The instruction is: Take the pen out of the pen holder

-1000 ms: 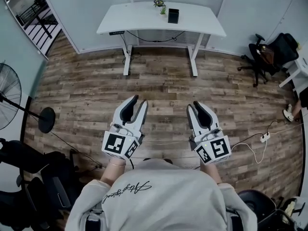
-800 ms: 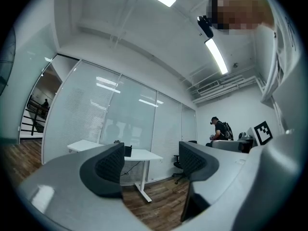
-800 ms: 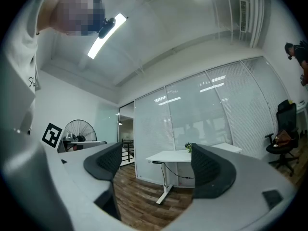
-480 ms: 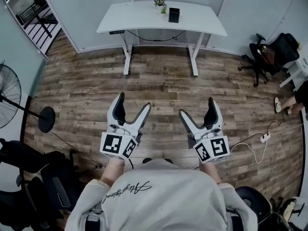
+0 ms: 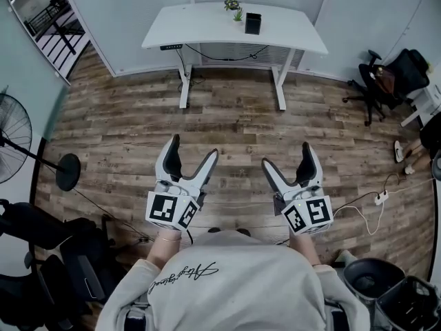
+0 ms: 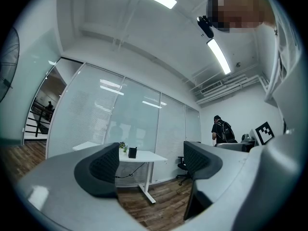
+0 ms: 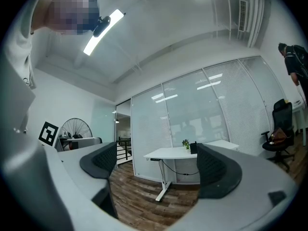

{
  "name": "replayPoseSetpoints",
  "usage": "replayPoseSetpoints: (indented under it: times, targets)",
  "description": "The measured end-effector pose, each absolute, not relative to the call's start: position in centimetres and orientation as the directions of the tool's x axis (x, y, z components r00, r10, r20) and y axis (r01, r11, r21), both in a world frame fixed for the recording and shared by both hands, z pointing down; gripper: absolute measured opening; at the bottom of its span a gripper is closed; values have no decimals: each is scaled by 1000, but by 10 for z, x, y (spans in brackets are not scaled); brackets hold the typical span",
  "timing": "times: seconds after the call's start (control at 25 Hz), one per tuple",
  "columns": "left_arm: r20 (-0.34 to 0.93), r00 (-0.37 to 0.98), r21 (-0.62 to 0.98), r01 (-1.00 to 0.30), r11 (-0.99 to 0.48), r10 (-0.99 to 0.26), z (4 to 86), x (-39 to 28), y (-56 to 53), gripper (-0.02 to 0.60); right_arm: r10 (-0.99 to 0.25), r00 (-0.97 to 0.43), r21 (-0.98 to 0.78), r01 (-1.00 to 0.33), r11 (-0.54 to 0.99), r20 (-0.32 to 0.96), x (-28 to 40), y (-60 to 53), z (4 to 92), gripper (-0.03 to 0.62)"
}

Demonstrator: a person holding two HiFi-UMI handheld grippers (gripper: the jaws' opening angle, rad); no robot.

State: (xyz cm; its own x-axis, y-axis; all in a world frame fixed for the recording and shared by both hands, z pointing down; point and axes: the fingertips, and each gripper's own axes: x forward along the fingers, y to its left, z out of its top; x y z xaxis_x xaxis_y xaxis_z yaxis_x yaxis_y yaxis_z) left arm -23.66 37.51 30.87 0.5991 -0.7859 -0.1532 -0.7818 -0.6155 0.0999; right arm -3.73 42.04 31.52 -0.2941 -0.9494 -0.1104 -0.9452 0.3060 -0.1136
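Head view: left gripper (image 5: 192,150) and right gripper (image 5: 288,156) are side by side over the wood floor (image 5: 234,119). Both sets of jaws are spread wide, have just been opening, and hold nothing. Pen holder (image 5: 253,23) sits on the white desk (image 5: 200,32) well across the room, just beside a small plant (image 5: 233,5); the pen is too small to make out. Left gripper view: jaws apart and empty. It adds a standing person with a backpack (image 6: 221,130) and a ceiling light (image 6: 219,57). Right gripper view: jaws apart and empty, holder at the right pad's edge, fan (image 7: 77,128) at left.

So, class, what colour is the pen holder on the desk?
The pen holder is black; the head view shows it best.
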Motion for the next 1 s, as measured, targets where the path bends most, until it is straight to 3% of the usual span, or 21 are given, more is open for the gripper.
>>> replayPoseSetpoints:
  times: [0.68,1.0]
  targets:
    - [-143,620,73,-770,-633,-771,295,-290,381,405,-975,-191,-91,-975,202,-117,-59,441,305,503]
    - [-120,640,48,-760,-648,-759,291,-291,373,405,-966,-233,-40,-970,239,-108,-76,429,297,503]
